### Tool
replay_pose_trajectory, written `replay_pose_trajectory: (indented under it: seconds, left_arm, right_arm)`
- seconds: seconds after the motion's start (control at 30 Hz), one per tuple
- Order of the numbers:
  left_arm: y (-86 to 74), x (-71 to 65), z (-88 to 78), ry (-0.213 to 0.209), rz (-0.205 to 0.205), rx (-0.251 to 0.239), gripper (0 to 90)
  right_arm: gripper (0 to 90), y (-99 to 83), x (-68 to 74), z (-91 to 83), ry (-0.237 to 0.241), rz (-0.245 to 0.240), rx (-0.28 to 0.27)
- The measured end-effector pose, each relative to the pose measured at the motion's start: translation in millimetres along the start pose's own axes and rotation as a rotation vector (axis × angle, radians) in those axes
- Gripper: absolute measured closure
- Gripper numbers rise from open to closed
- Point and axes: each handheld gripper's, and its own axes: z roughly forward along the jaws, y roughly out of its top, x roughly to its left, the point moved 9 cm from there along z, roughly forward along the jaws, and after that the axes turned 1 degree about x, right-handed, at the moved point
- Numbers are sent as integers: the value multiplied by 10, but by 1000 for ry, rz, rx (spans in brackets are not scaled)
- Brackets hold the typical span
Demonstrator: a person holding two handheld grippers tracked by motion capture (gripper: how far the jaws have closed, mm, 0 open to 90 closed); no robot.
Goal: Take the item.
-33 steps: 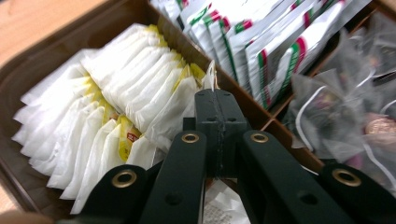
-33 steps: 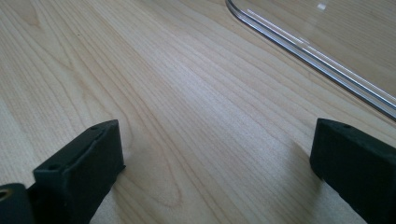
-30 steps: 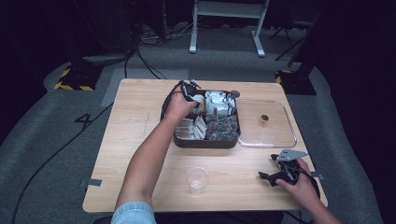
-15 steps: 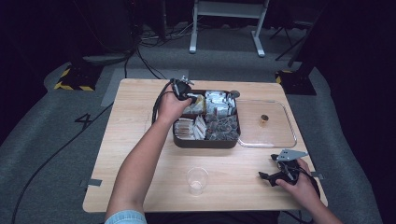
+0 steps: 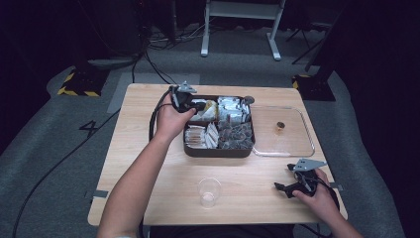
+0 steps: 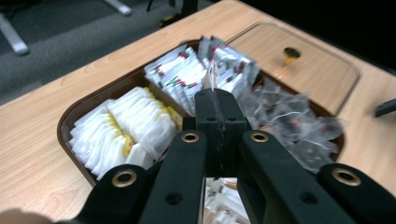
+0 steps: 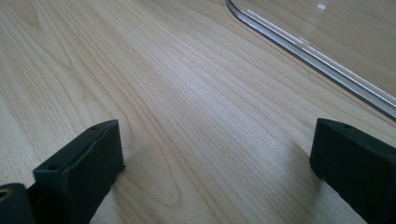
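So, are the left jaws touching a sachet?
Touching. In the left gripper view the left gripper has its jaws closed together on a white sachet, whose corner sticks out above their tips, over the tray.

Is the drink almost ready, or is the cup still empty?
Lid is already off, lying beside the tray. Left hand-held gripper is shut on a white packet over the tray. The cup looks empty, so the packet hasn't gone in yet. Right hand-held gripper rests open on the table.

A wooden table (image 5: 138, 163) carries a brown tray (image 5: 218, 150), clear lid (image 5: 292, 144) and plastic cup (image 5: 209, 191).
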Motion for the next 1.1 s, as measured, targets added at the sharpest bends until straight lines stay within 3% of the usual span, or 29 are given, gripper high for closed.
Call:
replay_pose_trajectory:
  seconds: [0.13,0.57,1.1]
  left_arm:
    - [2,-131,-146,-25,0,-55,900]
    - [-122,-576,-553,-66,60,-168,900]
    - [-490,-1097,-883,-111,92,-232,900]
  right_arm:
    - [27,0,0,0,0,0,0]
    - [27,0,0,0,0,0,0]
    - [27,0,0,0,0,0,0]
